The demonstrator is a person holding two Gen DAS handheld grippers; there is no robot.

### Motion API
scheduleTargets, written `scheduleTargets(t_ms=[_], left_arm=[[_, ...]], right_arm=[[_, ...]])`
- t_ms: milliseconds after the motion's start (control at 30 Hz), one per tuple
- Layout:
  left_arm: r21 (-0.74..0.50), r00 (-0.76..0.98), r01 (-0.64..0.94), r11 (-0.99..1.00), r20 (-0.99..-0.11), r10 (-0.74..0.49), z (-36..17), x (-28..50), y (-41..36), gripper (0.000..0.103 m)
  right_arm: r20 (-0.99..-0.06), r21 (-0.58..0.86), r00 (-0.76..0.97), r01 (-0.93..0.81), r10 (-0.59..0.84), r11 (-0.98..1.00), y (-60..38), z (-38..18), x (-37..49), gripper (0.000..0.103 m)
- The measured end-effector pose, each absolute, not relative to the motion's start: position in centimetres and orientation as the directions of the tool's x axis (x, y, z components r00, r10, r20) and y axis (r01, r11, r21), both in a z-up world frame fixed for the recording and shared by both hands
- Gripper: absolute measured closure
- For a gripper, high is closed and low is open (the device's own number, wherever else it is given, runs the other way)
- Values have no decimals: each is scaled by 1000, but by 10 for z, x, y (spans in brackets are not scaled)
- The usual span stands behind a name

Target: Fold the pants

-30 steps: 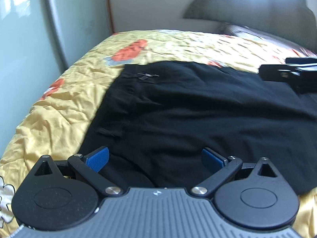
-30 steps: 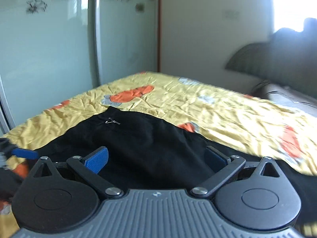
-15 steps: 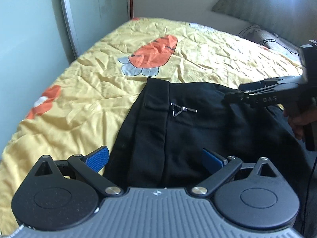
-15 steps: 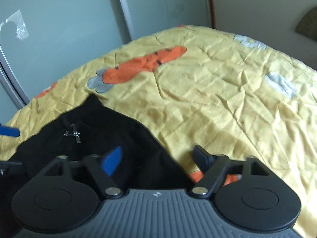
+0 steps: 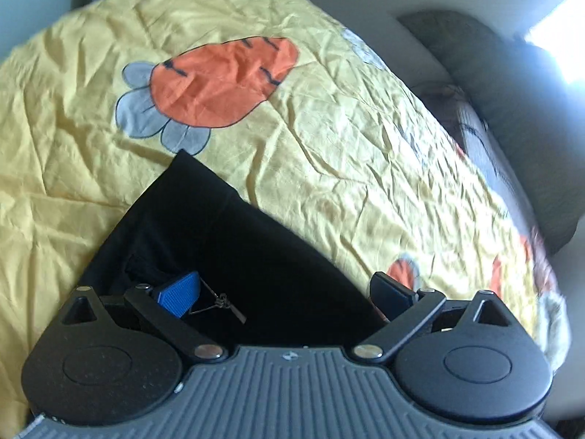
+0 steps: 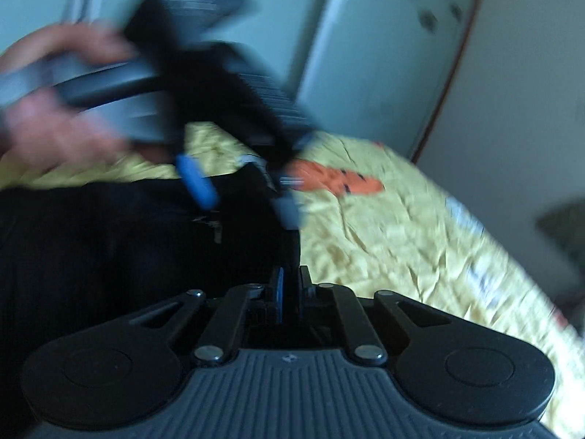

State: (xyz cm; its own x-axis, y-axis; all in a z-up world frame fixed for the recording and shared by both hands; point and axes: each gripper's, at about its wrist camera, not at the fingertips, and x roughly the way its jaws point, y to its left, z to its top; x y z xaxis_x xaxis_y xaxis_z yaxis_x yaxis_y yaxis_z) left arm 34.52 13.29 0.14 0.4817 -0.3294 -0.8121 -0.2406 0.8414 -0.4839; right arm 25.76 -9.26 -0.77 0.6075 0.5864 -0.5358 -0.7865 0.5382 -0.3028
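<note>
Black pants (image 5: 226, 241) lie on the bed with their waistband corner pointing at the carrot print. My left gripper (image 5: 285, 292) hangs open over that corner. Its blue pad (image 5: 179, 292) sits beside the small metal clasp (image 5: 219, 305), and black cloth lies between the wide-apart jaws. In the right wrist view the pants (image 6: 109, 241) fill the left side. My right gripper (image 6: 290, 285) is shut on the pants' right edge. The left gripper (image 6: 243, 197) shows there blurred, held by a hand (image 6: 55, 117), just above the waistband.
A crumpled yellow bedspread (image 5: 329, 128) with orange carrot prints covers the bed. A dark headboard and a pillow (image 5: 475, 120) are at the far right. Pale wardrobe doors (image 6: 365, 55) stand behind the bed.
The right gripper's jaws went from wide open to shut on the pants' edge. The left gripper swept over to the waistband corner by the clasp and rolled, still open.
</note>
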Motion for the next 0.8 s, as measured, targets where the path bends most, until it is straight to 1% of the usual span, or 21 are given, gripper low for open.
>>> scheduleTargets(t_ms=[133, 167, 200, 233, 267, 300, 333, 367, 433, 500, 533, 567, 600, 633, 667, 700, 733, 767, 800], left_arm=[[-541, 475, -288, 790, -797, -373, -3, 350, 144, 4], [-558, 481, -286, 779, -787, -387, -3, 349, 145, 7], [-572, 480, -279, 771, -779, -404, -3, 346, 145, 16], [-578, 474, -275, 768, -777, -415, -4, 345, 144, 22], [-576, 467, -274, 770, -780, -417, -5, 342, 142, 39], [-564, 466, -276, 778, -787, -405, -6, 338, 140, 63], [-552, 468, -279, 786, -792, -391, -8, 335, 140, 72], [-553, 476, -279, 785, -790, -387, -9, 330, 141, 86], [-575, 507, -279, 769, -768, -391, -11, 320, 143, 88], [-582, 529, -269, 767, -755, -388, -9, 308, 144, 91], [-582, 543, -257, 772, -747, -383, -7, 303, 143, 91], [-578, 561, -243, 779, -739, -373, -3, 297, 141, 91], [-576, 579, -231, 784, -729, -365, 0, 292, 140, 92], [-573, 592, -219, 790, -722, -359, 3, 286, 138, 92], [-567, 601, -208, 797, -717, -353, 6, 281, 136, 92], [-561, 609, -197, 804, -713, -348, 9, 275, 134, 92], [-559, 616, -185, 808, -707, -348, 11, 272, 133, 92], [-559, 620, -174, 811, -701, -351, 13, 267, 133, 92], [-566, 622, -165, 808, -695, -361, 14, 262, 134, 92]], right_arm=[[-493, -436, 646, -763, 583, 477, -85, -12, 216, 96], [-486, -456, 651, -758, 583, 466, -84, -14, 209, 96], [-480, -469, 656, -753, 583, 462, -83, -15, 204, 96], [-480, -467, 655, -754, 585, 461, -83, -16, 202, 96], [-479, -455, 652, -757, 588, 469, -84, -17, 201, 96], [-478, -446, 652, -758, 589, 477, -85, -17, 201, 96], [-472, -445, 656, -754, 589, 483, -87, -18, 201, 96], [-461, -452, 669, -743, 584, 494, -88, -19, 201, 96], [-449, -456, 691, -722, 566, 520, -91, -20, 205, 91], [-444, -451, 717, -697, 538, 557, -95, -20, 213, 78], [-441, -444, 725, -689, 529, 573, -99, -19, 218, 74], [-450, -427, 727, -685, 518, 591, -104, -18, 226, 59], [-470, -413, 729, -680, 498, 605, -103, -18, 231, 50], [-475, -415, 734, -673, 485, 612, -107, -20, 237, 47], [-486, -422, 732, -675, 478, 605, -112, -22, 241, 48], [-513, -431, 731, -672, 449, 602, -116, -25, 248, 52], [-537, -436, 738, -658, 410, 614, -120, -26, 253, 63], [-559, -427, 736, -650, 381, 629, -127, -27, 256, 88], [-577, -408, 729, -648, 368, 643, -135, -26, 255, 93]])
